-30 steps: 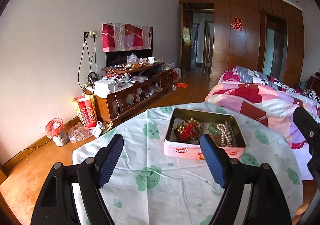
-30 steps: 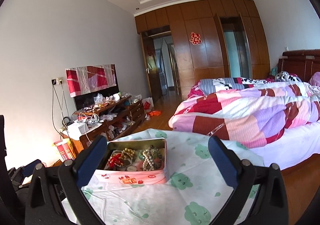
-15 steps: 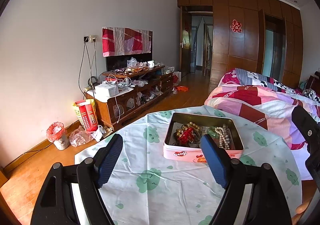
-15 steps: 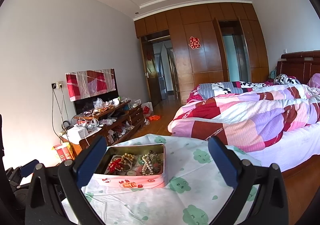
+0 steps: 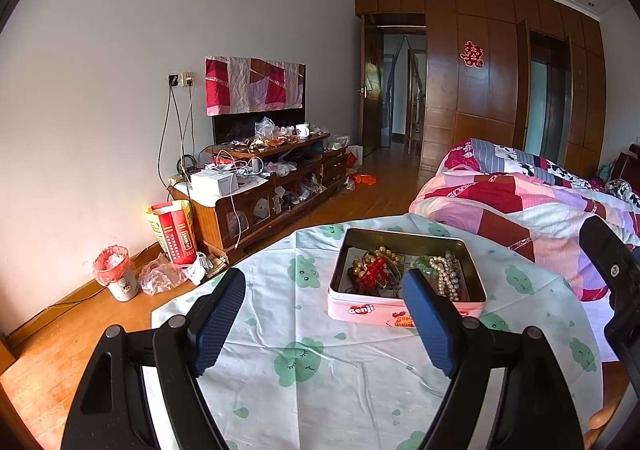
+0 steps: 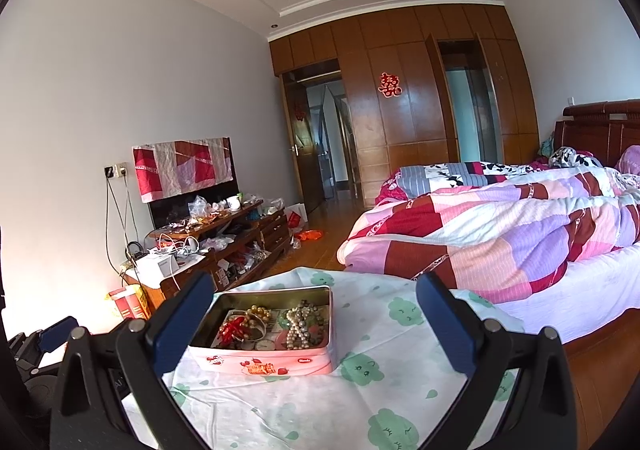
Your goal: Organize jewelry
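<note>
Left wrist view shows my left gripper [image 5: 322, 300] up above the table [image 5: 256, 378], with its two blue fingers [image 5: 218, 316] spread wide and nothing between them. I think it hangs back like this so I can see the whole table before I pick anything.

Just past that gripper sits the pink tin [image 5: 406, 278], with no lid on it. It rests flat on the cloth with green cloud faces [image 5: 298, 362]. Inside the tin I see the jewelry: a white pearl string [image 5: 446, 274] on one side, a red piece [image 5: 370, 274] on the other, and gold beads [image 5: 386, 253] behind the red one. They lie in a heap, some touching each other. I cannot tell if they are tangled.

My right gripper [image 6: 310, 322] is also held above the table, fingers wide apart and holding nothing. From that side the tin [image 6: 266, 330] is low and a bit to the left, so this gripper does not point straight at it.

All the jewelry I can see is in the tin, and I see none on the cloth. That could mean it was just put away there, or that it is waiting to be sorted out. I cannot tell which.

A bed with a pink quilt [image 6: 500, 226] is close behind the table.
</note>
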Available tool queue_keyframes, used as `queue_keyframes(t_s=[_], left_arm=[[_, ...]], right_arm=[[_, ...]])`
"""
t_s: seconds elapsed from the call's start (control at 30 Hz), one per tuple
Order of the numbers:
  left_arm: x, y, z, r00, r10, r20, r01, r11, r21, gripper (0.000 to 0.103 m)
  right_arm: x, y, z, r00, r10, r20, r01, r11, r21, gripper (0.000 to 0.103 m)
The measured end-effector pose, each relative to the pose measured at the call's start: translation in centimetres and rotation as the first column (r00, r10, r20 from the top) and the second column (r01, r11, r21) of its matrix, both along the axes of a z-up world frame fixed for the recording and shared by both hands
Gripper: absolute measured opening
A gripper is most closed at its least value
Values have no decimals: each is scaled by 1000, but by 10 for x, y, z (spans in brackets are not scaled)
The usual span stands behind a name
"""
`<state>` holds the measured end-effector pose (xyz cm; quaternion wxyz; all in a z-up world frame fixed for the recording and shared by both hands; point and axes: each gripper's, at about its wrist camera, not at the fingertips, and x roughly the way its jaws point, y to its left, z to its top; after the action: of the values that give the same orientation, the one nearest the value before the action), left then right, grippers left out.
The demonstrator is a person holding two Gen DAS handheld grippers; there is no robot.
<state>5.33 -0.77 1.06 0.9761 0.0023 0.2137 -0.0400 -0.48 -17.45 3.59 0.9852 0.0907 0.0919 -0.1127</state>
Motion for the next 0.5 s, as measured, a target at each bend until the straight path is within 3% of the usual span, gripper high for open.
queue_keyframes(t_s=[0.5], left_arm=[[-1,2,3,1000,-2,-1,2,1000,0,81]], right_arm=[[-1,0,-1,1000,3,-8,-3,1000,4,103]])
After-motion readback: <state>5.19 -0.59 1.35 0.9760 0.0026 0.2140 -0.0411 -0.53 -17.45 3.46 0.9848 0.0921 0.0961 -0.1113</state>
